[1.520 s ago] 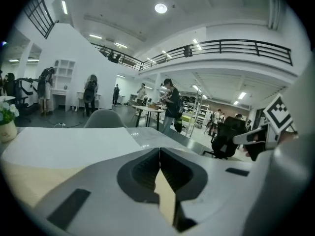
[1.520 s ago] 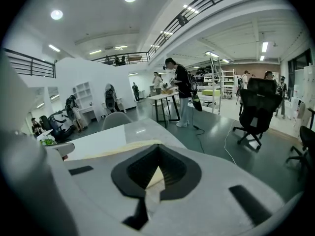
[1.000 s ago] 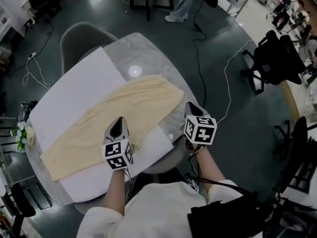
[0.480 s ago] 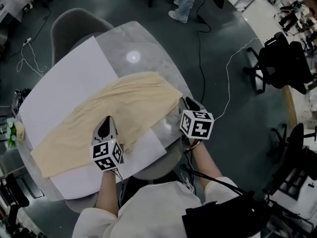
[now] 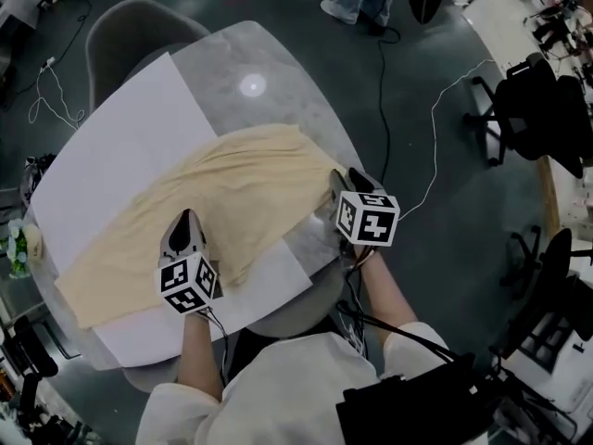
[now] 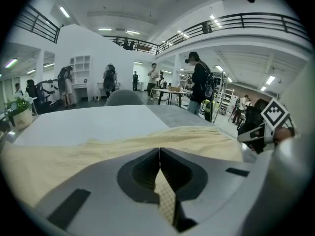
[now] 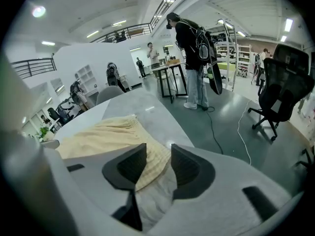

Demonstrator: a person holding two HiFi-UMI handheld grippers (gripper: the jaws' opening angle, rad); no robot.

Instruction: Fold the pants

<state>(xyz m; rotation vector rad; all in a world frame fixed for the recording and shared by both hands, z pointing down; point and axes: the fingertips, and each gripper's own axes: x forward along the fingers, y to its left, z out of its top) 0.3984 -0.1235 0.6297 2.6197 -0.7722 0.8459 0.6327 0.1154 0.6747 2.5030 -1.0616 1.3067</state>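
Gripping state, left gripper: we keep its jaws closed, tips meeting, with no cloth visibly pinched. It sits low at the near long edge of the pants, roughly midway along them.
Right gripper: its jaws have just been opening and now stand wide. The rounded end of the pants lies under and between them, and the pads are not pressing on it.
Pants: they lie flat on the counter, partly over a white sheet.
Long axis: it runs diagonally from our near left to far right. The broad end is by the right gripper and the narrow end is well off to the left.
Key relation: the cloth lies ahead of and below both jaws. We judge the right hand, already open over the edge, the readier to grasp.
Fabric: cream, finely textured weave, softly wrinkled, and likely limp when lifted.
Surfaces: the sheet is smooth, and the counter is grey, mottled and round-edged.
Beyond: a grey chair.
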